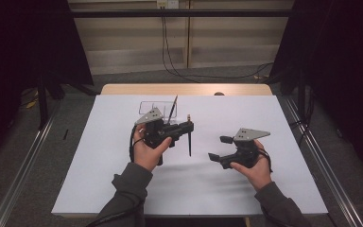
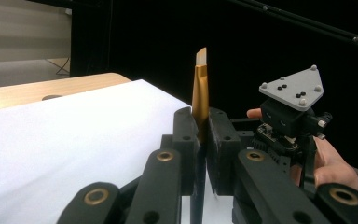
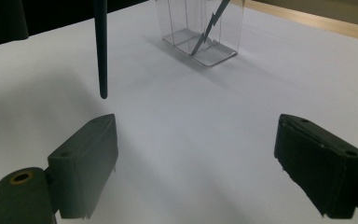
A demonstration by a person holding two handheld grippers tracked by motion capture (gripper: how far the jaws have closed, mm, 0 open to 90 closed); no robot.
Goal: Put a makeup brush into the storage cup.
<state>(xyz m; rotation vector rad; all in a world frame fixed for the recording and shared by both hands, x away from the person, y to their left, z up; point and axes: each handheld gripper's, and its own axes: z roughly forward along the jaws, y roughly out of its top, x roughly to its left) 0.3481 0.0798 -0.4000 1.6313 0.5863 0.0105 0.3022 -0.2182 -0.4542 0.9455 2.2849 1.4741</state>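
While clamped on brush (image 2: pixel 200 95) near its gold ferrule by left gripper (image 1: pixel 187 126), handle dangles; could pivot, missing clear holder (image 1: pixel 155 109) far left. Right gripper (image 1: pixel 220 147) released, empty.

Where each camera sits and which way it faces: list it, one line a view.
High view: above the person's side, looking forward and down on the white table; forearms, both grippers.
Left gripper view: behind the left gripper, shut on a brush; right gripper beyond.
Right gripper view: over the open right gripper, toward a clear organizer.
Shared: brush, table.
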